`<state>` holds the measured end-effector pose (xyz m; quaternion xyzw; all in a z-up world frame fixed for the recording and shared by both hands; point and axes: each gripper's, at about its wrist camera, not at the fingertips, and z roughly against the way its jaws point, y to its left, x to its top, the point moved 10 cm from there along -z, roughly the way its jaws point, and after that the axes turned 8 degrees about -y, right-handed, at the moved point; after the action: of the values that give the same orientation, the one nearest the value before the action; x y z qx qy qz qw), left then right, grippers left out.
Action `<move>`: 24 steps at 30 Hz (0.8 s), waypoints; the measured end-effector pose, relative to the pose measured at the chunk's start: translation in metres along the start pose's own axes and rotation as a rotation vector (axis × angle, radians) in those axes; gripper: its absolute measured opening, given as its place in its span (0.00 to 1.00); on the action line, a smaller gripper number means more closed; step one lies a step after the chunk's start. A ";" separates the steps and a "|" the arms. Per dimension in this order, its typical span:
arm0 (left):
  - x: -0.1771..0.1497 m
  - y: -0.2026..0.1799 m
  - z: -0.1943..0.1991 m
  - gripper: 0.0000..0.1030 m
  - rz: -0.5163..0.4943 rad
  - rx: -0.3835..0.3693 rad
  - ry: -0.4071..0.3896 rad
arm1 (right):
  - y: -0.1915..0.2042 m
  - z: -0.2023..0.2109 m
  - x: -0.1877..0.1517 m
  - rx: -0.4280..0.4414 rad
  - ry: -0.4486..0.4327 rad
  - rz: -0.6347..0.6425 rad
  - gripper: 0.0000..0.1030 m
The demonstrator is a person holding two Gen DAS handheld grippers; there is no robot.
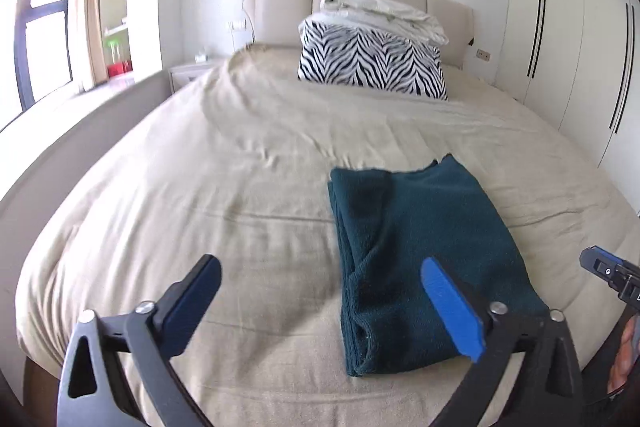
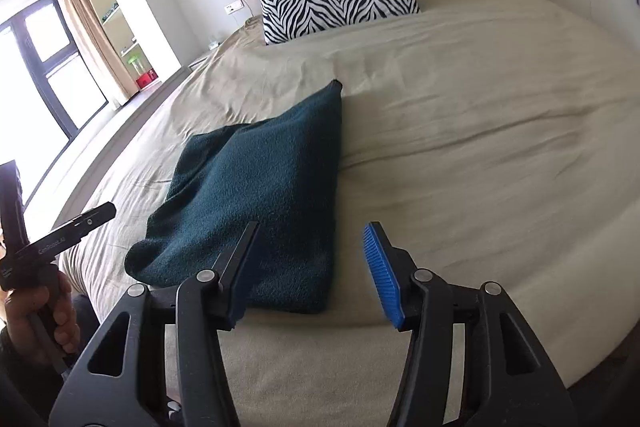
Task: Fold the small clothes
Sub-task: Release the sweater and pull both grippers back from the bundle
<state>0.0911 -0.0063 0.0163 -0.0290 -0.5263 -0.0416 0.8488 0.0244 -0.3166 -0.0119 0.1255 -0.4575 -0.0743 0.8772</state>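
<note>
Item: folded dark-teal garment (image 1: pixel 416 259), lay flat near the foot edge of the beige bed (image 1: pixel 200 187). Left claw (image 1: pixel 320 303) stood wide open, empty, above it. Right claw (image 2: pixel 310 267) was parted, holding nothing. Zebra-print pillow (image 1: pixel 372 63) sat at the headboard.

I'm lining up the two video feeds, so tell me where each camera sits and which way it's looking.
Left wrist: on the left gripper, facing the headboard over the green garment; right gripper's tip at right.
Right wrist: on the right gripper, same way; the left hand shows.
Shared: garment, zebra pillow, bed.
</note>
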 end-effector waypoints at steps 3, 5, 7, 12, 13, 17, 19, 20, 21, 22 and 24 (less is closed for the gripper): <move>0.032 -0.008 0.032 1.00 -0.074 0.044 -0.121 | 0.019 0.031 0.026 -0.071 -0.146 0.094 0.78; 0.052 -0.011 0.052 1.00 -0.109 0.083 -0.182 | 0.030 0.056 0.044 -0.108 -0.249 0.124 0.92; 0.071 -0.013 0.073 1.00 -0.116 0.089 -0.246 | 0.041 0.076 0.059 -0.137 -0.343 0.145 1.00; 0.086 -0.009 0.097 1.00 -0.090 0.101 -0.240 | 0.068 0.109 0.083 -0.106 -0.352 0.161 1.00; 0.085 -0.009 0.097 1.00 -0.100 0.104 -0.229 | 0.073 0.118 0.087 -0.095 -0.367 0.148 1.00; 0.067 -0.003 0.086 1.00 -0.087 0.131 -0.165 | 0.084 0.136 0.092 -0.088 -0.364 0.131 1.00; 0.050 0.001 0.073 1.00 -0.073 0.151 -0.103 | 0.083 0.127 0.084 -0.128 -0.298 0.147 1.00; 0.040 0.001 0.066 1.00 -0.070 0.145 -0.070 | 0.080 0.120 0.076 -0.160 -0.255 0.153 1.00; 0.030 0.002 0.059 1.00 -0.068 0.142 -0.035 | 0.077 0.113 0.069 -0.190 -0.211 0.156 1.00; 0.021 0.003 0.053 1.00 -0.068 0.147 -0.006 | 0.073 0.105 0.060 -0.224 -0.162 0.158 1.00; -0.001 0.003 0.043 1.00 -0.073 0.144 0.048 | 0.064 0.087 0.042 -0.277 -0.077 0.154 1.00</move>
<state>0.0526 0.0012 0.0344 0.0524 -0.5082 -0.0353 0.8589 -0.0225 -0.2793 0.0872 -0.0349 -0.4845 -0.0737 0.8710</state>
